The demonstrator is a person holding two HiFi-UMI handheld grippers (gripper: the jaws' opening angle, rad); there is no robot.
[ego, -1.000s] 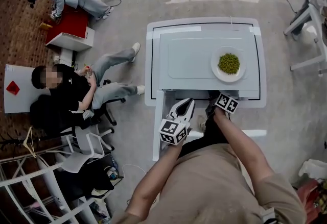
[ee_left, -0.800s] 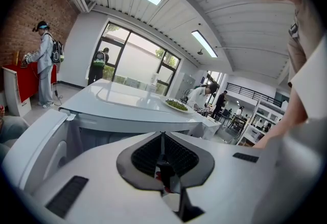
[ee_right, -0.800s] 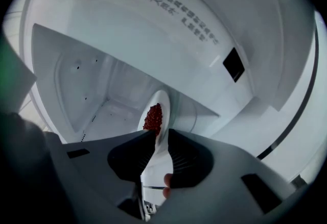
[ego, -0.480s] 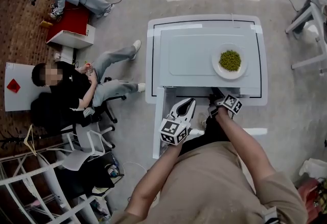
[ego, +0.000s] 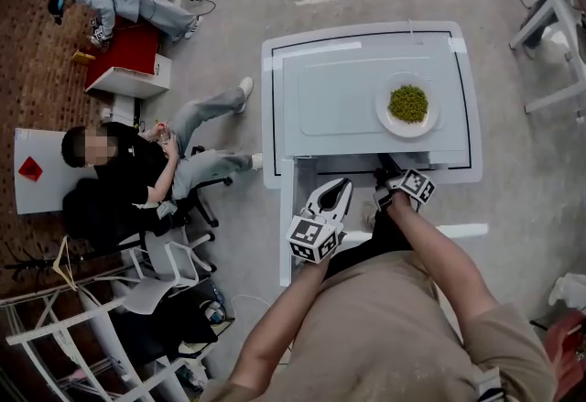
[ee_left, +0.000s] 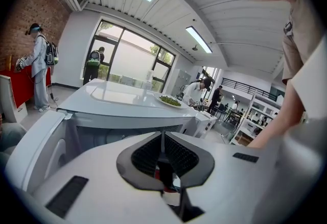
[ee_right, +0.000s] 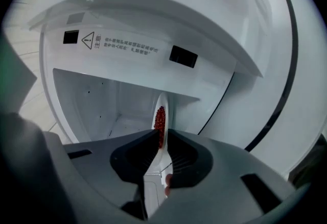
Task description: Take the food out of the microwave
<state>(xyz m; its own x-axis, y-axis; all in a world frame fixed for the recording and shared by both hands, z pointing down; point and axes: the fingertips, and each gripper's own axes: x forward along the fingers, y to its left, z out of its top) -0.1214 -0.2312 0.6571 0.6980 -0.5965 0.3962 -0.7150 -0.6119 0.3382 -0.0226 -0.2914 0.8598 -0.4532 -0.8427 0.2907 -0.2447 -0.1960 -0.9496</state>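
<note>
1. The white microwave (ego: 339, 98) stands with its door (ego: 286, 226) swung open on the left side. The cavity (ee_right: 102, 95) is exposed.
2. The right gripper (ego: 392, 179) is at the mouth of the cavity. Its jaws are closed tight on the near rim of a white plate of red food (ee_right: 160, 116).
3. That plate is seen edge-on and projects from the jaws into the cavity. I cannot tell whether it rests on the cavity floor.
4. The left gripper (ego: 337, 188) is held just in front of the microwave, beside the open door. Its jaws are pressed together, and I can see nothing gripped between them.
5. A plate of green peas (ego: 407, 104) sits on top of the microwave, towards the right.
6. A seated person (ego: 137, 171) is well apart to the left.
</note>
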